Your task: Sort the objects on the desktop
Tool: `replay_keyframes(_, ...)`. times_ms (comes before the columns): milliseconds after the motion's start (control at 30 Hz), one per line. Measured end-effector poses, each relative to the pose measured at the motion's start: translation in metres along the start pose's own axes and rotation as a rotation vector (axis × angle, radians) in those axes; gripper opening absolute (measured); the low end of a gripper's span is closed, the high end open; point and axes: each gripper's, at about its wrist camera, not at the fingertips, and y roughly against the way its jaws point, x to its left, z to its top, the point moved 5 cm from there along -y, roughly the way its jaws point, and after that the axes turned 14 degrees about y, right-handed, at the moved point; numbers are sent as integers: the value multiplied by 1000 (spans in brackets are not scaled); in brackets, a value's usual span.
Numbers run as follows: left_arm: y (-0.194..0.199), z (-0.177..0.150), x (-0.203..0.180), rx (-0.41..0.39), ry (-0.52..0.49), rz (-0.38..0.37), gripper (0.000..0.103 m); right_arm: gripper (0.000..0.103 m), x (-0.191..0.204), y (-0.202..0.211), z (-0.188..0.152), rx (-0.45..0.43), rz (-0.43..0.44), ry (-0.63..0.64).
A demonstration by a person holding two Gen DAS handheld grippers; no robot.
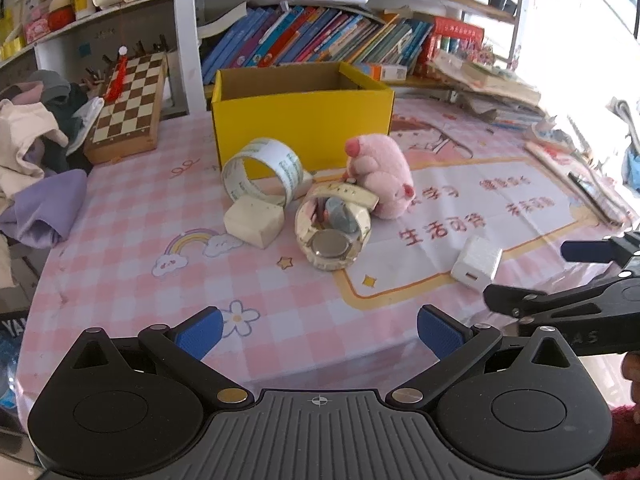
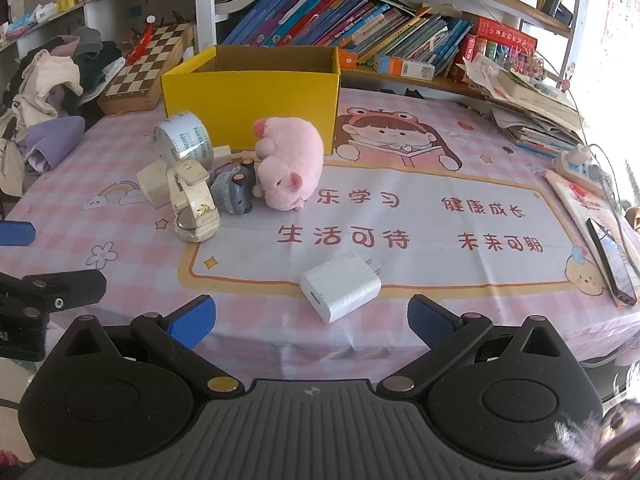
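Surface: table under a pink checked cloth [image 2: 360, 344] printed with a cartoon reading child, rainbows, flowers and red Chinese characters. Room: shelving at 12 o'clock holds a slanting row of books [image 2: 332, 20]. A folded chessboard [image 1: 128, 104] and a heap of clothes [image 1: 36, 148] sit at 10 o'clock in the left wrist view. Loose papers and books are stacked at 2 o'clock, and a dark phone [image 2: 612, 264] lies at 3 o'clock in the right wrist view.

Container: open yellow cardboard box [image 1: 300, 120] at 12 o'clock. Brown inner walls visible; its floor is hidden, contents cannot be told.

Objects just in front of the box, clustered:
- clear tape roll [image 1: 262, 174] on edge, against a cream block [image 1: 254, 220]
- pink plush pig [image 1: 380, 178] on its side, just beside the box front
- cream wristwatch [image 1: 332, 236], case back showing, strap looped upward
- small grey toy [image 2: 234, 190] between watch and pig, touching the pig

White charger plug [image 2: 340, 286] lies apart from the cluster, toward the table's near edge.

Left gripper [image 1: 318, 336]: jaws wide, nothing between them. Watch at 12 o'clock ahead of it, well apart.

Right gripper [image 2: 310, 322]: jaws wide, empty. Charger at 12 o'clock, just ahead of the blue pads [image 2: 430, 322], not touched. The cluster sits at 11 o'clock.
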Motion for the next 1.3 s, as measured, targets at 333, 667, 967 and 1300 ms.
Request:
replay_keyframes(333,0,-1,1,2,12,3,103,103,0,0,-2,-1,10,5)
replay_keyframes(667,0,0,4,1,45,-12,103,103,-1,-1,-2,1,17,3)
replay_keyframes(967,-3,2,6,8,38,-9,103,103,4,-4,1,3,44,22)
replay_keyframes(1300,-4,3,11,12,56,-15,103,103,5,-6,2,16,12,29)
